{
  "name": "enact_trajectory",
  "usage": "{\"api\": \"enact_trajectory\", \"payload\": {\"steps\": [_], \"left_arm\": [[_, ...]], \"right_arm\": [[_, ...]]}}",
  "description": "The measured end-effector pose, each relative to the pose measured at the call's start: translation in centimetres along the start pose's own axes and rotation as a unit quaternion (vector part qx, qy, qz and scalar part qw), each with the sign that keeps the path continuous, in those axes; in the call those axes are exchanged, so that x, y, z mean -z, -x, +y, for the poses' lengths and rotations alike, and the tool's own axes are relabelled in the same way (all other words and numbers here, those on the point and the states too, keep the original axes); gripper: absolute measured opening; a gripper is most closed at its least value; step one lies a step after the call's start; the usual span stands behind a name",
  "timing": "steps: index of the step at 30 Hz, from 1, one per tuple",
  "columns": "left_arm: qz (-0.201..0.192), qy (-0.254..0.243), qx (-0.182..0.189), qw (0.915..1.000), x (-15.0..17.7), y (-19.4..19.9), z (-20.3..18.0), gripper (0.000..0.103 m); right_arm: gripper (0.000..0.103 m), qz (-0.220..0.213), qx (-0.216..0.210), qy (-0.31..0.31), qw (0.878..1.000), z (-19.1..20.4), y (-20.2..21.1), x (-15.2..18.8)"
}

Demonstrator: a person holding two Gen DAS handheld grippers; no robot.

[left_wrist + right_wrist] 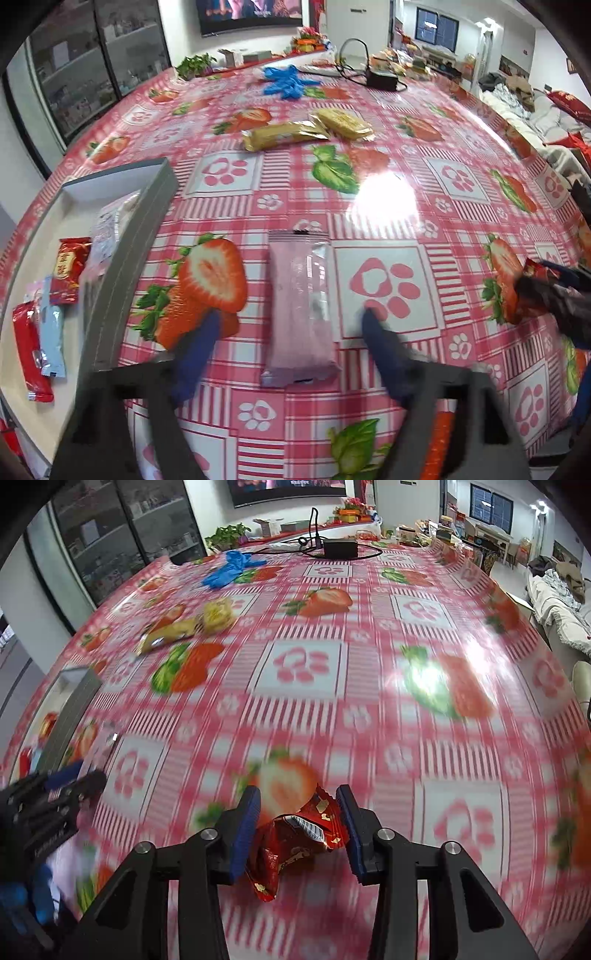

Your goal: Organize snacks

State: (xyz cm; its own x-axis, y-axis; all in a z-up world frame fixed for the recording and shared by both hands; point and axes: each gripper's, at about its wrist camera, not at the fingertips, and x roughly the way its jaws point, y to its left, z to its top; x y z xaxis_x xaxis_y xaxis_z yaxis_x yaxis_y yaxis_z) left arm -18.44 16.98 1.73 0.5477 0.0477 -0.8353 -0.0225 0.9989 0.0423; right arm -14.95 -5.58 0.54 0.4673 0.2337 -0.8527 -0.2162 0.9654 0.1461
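A pink snack packet (300, 310) lies lengthwise on the strawberry tablecloth. My left gripper (291, 325) is open, its blue fingers either side of the packet's near half, not touching it. My right gripper (297, 814) is shut on a crumpled red snack packet (295, 843) and holds it above the cloth; it shows at the right edge of the left wrist view (535, 280). Two yellow snack packets (284, 134) lie farther back. A grey-rimmed tray (147, 206) at the left holds red, pale blue and white packets (70, 269).
Blue gloves (288, 83) and a black power adapter with cables (382, 79) lie at the table's far end. A plant (195, 64) stands at the far left edge. Sofas with clutter are off to the right.
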Motion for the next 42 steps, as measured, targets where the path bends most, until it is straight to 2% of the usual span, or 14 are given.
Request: {"api": "enact_trajectory", "payload": {"steps": [1, 2, 7, 9, 10, 11, 12, 13, 17, 42], "left_arm": [[-0.002, 0.005, 0.001, 1.0000, -0.1, 0.1, 0.2, 0.084], [-0.003, 0.010, 0.005, 0.9999, -0.4, 0.0, 0.3, 0.084], [-0.001, 0.016, -0.001, 0.9999, -0.9, -1.5, 0.1, 0.084], [-0.012, 0.022, 0.005, 0.9997, -0.8, -1.8, 0.1, 0.086], [-0.016, 0.021, 0.005, 0.9996, -0.8, -1.9, 0.0, 0.089], [-0.021, 0.019, 0.005, 0.9996, -0.7, -2.0, -0.1, 0.091], [-0.019, 0.018, 0.009, 0.9996, -0.7, -2.3, -0.1, 0.101], [-0.015, 0.021, 0.012, 0.9996, -0.8, -2.5, 0.0, 0.103], [-0.020, 0.021, 0.012, 0.9995, -0.7, -2.5, 0.0, 0.103], [-0.024, 0.022, 0.011, 0.9994, -0.6, -2.4, 0.0, 0.103]], "right_arm": [[0.088, -0.003, 0.006, -0.002, 1.000, -0.1, 0.2, 0.3], [0.095, -0.010, 0.014, -0.006, 1.000, -0.3, 0.5, 0.6], [0.095, -0.008, 0.020, -0.038, 0.999, -0.9, 0.0, 0.1], [0.095, -0.006, 0.025, -0.036, 0.999, -0.6, -0.5, -0.2], [0.096, -0.004, 0.032, -0.032, 0.999, -0.3, -0.9, -0.2], [0.102, -0.006, 0.039, -0.026, 0.999, 0.1, -1.1, -0.2], [0.102, -0.007, 0.051, -0.021, 0.998, 0.4, -1.4, -0.1], [0.102, -0.009, 0.066, -0.010, 0.998, 0.9, -1.6, 0.1], [0.103, -0.045, 0.074, -0.003, 0.996, 1.2, -1.5, 1.0], [0.103, -0.049, 0.074, -0.004, 0.996, 1.3, -1.3, 1.0]]}}
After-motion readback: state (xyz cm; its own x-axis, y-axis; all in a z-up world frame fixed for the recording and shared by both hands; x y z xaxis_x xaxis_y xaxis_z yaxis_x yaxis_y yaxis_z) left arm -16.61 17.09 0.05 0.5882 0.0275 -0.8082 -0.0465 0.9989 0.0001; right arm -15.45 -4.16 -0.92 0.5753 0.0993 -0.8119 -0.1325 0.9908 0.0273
